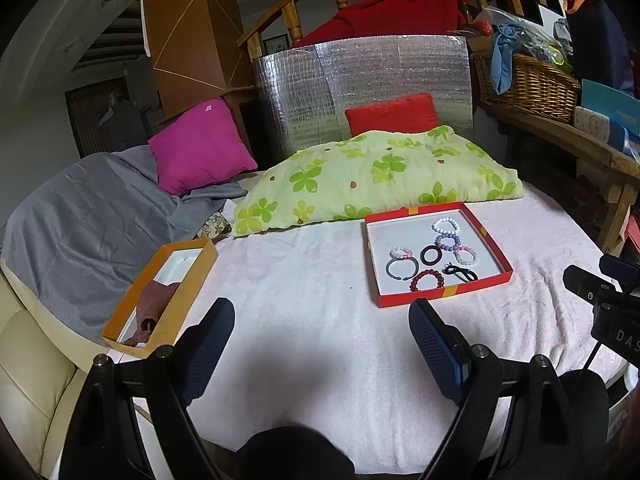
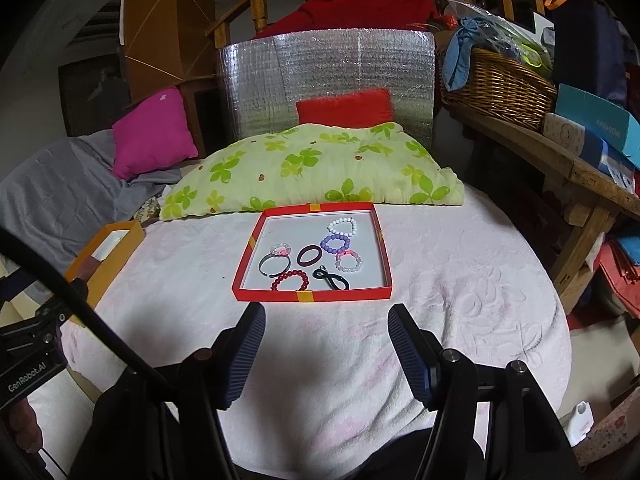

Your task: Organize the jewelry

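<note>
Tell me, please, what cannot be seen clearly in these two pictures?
- Orange box: left wrist view; its near wall hides most of the inside, so the dark brown thing in it stays unclear. Right wrist view: a cable and the left claw cover its near end.
- Bracelets in the red tray: both views; too small to tell clasps or material.

Bracelets [image 2: 340, 236] lie in the tray [image 2: 316, 297] on the bed [image 2: 460, 320]; behind the tray a pillow [image 2: 312, 172], left of it a box [image 2: 106, 254], perhaps holding something.
</note>
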Demonstrator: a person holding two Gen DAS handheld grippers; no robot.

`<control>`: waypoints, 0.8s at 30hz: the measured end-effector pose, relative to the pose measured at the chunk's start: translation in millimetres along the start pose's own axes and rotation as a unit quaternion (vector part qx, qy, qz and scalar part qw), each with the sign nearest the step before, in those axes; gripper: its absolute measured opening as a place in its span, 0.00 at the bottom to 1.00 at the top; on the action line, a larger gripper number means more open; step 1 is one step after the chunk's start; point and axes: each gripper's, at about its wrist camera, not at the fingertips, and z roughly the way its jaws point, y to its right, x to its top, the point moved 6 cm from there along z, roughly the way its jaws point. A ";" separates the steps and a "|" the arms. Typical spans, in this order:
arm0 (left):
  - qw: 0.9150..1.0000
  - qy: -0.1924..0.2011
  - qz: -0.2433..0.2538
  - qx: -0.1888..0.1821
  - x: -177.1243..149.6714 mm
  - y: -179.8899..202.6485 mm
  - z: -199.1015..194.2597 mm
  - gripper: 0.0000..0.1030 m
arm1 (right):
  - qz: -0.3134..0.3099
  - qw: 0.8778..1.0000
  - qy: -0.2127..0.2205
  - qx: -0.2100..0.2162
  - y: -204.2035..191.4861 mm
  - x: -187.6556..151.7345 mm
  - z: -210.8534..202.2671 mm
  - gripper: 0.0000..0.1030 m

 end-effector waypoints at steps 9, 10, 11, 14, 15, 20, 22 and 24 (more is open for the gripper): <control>1.000 -0.007 0.001 -0.003 3.5 3.3 12.9 0.86 | -0.006 1.000 0.001 -0.001 -0.6 6.1 8.2 0.66; 1.000 -0.008 0.001 -0.004 3.7 3.7 14.1 0.86 | -0.005 1.000 0.001 -0.001 -0.1 6.5 9.3 0.66; 1.000 -0.008 0.002 -0.003 3.8 4.2 15.4 0.86 | -0.005 1.000 0.001 0.000 0.5 6.9 10.4 0.66; 1.000 -0.010 0.002 -0.003 4.4 4.6 18.2 0.86 | -0.004 1.000 0.001 -0.001 2.0 7.2 13.3 0.66; 1.000 -0.011 0.002 -0.002 4.4 5.2 18.6 0.86 | -0.004 1.000 0.000 -0.001 2.3 7.2 14.2 0.66; 1.000 -0.013 0.004 -0.003 6.1 7.1 22.9 0.86 | -0.006 1.000 -0.003 -0.002 3.3 6.9 19.4 0.66; 1.000 -0.014 0.005 -0.004 6.6 8.4 24.8 0.86 | -0.007 1.000 -0.003 -0.002 3.4 7.0 21.1 0.66; 1.000 -0.014 0.006 -0.003 6.6 9.7 26.1 0.86 | -0.009 1.000 -0.003 -0.002 2.8 7.2 22.8 0.66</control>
